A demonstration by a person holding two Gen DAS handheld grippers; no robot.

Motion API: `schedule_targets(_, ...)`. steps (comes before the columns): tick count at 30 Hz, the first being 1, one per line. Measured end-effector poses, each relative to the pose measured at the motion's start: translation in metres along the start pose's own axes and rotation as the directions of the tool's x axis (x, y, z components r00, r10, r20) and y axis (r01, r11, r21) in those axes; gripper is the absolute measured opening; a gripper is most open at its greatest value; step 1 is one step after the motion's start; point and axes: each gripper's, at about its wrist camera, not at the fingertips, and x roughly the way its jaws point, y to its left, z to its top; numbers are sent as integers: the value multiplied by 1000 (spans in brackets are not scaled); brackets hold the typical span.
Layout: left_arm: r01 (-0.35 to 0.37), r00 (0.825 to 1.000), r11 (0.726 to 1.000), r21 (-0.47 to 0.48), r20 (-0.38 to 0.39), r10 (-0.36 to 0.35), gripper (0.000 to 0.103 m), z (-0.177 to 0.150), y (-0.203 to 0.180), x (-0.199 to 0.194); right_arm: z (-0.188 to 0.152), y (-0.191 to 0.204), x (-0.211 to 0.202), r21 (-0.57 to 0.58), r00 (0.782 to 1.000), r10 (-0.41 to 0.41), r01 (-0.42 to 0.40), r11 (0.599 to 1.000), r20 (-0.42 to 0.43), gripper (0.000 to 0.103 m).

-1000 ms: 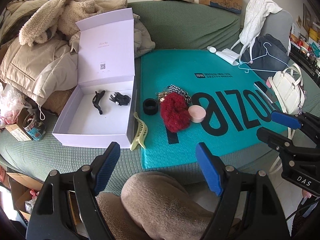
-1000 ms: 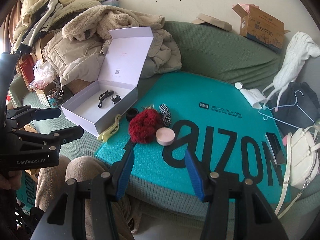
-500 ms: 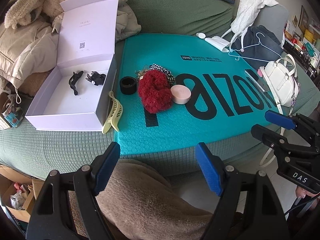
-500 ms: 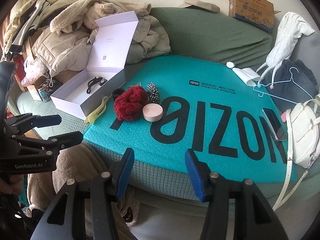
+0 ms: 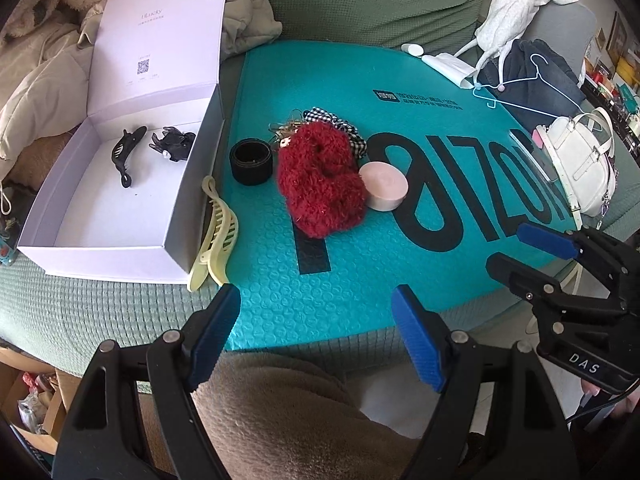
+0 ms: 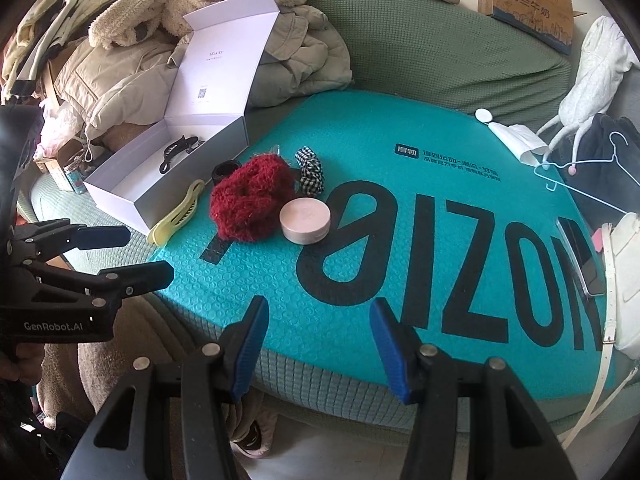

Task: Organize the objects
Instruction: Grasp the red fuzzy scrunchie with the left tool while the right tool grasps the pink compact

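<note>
An open white box (image 5: pixel 176 216) (image 6: pixel 120 200) lies at the left of a teal mat (image 5: pixel 400 264) (image 6: pixel 400 160), with two black hair clips (image 5: pixel 127 148) inside. On the mat lie a red fuzzy scrunchie (image 5: pixel 320 188) (image 6: pixel 250 204), a pink round case (image 5: pixel 385 186) (image 6: pixel 306 220), a black band (image 5: pixel 251 161), a checked scrunchie (image 6: pixel 310 170) and a yellow claw clip (image 5: pixel 216 236) (image 6: pixel 178 212) against the box. My left gripper (image 5: pixel 316 336) and right gripper (image 6: pixel 318 344) both stand open and empty above the mat's near edge.
Coats and a fleece (image 6: pixel 132 20) pile up behind the box on the green sofa (image 6: pixel 420 52). A white handbag (image 5: pixel 580 168), a phone (image 6: pixel 580 260), a blue hanger (image 5: pixel 532 80) and dark clothes sit at the right. A person's knee (image 5: pixel 280 408) is under the left gripper.
Both grippers have dropped and come closer to the mat, so the objects look larger and nearer. Their jaws kept the same gap. Nothing on the mat moved.
</note>
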Motion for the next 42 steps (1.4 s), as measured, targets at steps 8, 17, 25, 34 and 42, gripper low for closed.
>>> schedule_targets(8,8,1000,1000,13,-14,-7,77,23,10,27,15,-5,34,-14,1000,10,-10,1000,-22,53)
schedule_targets(17,18,1000,999,33,-10,-17,77,46,17,49,29,-8,69,-20,998,44,-45,999,-37,53)
schedule_targets(25,41,999,998,42,-8,-40,77,57,23,62,38,-8,91,-28,997,64,-66,997,-46,53)
schedule_targets(34,51,999,997,52,0,-51,77,63,28,68,47,-2,107,-55,995,91,-93,994,-47,53)
schedule_targets(42,87,996,994,58,-7,-87,77,68,25,75,51,0,120,-41,992,118,-119,992,-41,53)
